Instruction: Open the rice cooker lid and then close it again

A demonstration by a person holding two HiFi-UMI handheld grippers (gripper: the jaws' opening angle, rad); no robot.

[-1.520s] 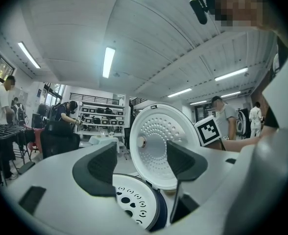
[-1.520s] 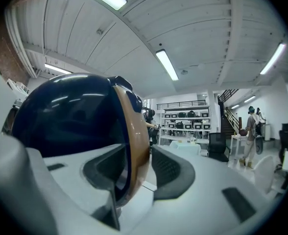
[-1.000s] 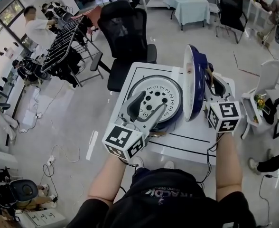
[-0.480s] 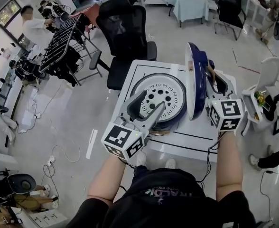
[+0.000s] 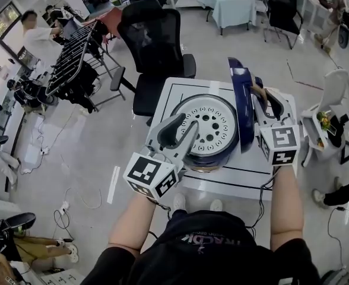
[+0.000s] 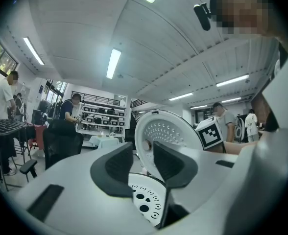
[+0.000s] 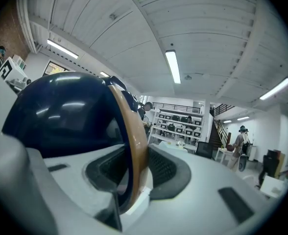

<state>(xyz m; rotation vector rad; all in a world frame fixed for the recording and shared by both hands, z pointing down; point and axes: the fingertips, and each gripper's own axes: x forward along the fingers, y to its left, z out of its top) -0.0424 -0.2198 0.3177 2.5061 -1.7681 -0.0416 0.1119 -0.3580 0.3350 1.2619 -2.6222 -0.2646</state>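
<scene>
On table (image 5: 165, 95): cooker (image 5: 207, 128) (lid (image 5: 241, 103) at right).

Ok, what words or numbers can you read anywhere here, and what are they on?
Nothing here reads clearly.
On the shirt: white print, upside down and too blurred to read.
On the left cube and the right cube: black-and-white square patterns, no letters or numbers.
On the lid and the cooker: no label shows.
</scene>
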